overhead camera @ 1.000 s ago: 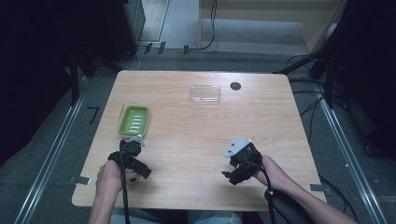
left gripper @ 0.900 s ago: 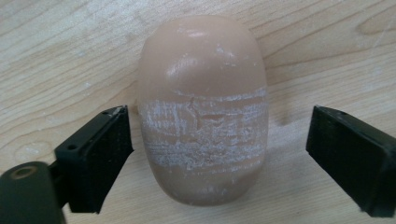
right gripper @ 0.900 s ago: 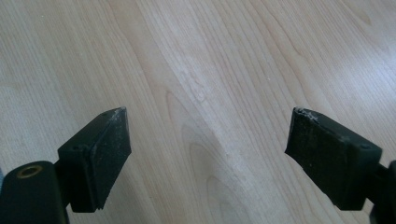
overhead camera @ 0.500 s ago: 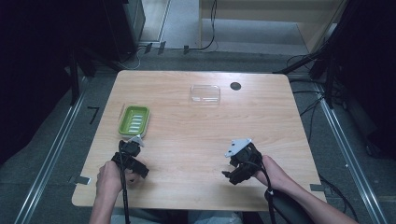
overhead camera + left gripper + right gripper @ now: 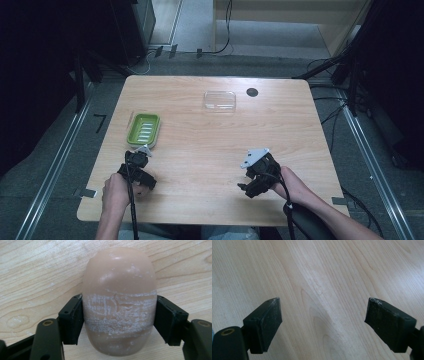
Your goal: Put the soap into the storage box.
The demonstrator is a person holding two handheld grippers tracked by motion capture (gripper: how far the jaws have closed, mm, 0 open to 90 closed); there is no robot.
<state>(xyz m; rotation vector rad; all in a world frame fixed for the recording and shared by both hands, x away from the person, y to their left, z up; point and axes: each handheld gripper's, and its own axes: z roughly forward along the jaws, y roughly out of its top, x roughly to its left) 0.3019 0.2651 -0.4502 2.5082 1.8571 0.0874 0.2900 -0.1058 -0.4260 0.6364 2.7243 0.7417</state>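
1. Wooden table under dim light, dark floor and cables around it. From the high view: left gripper low at the table's near-left part, just short of a green soap dish; right gripper at near right, well apart. Clear lid and a dark round spot near the far edge. Broad bare wood in the middle.
2. From the left gripper view: jaws just closed, pads pressed on both flanks of a tan oval soap bar resting on wood. Bar's lower end cut off by the frame.
3. From the right gripper view: jaws spread wide over bare wood, nothing between.
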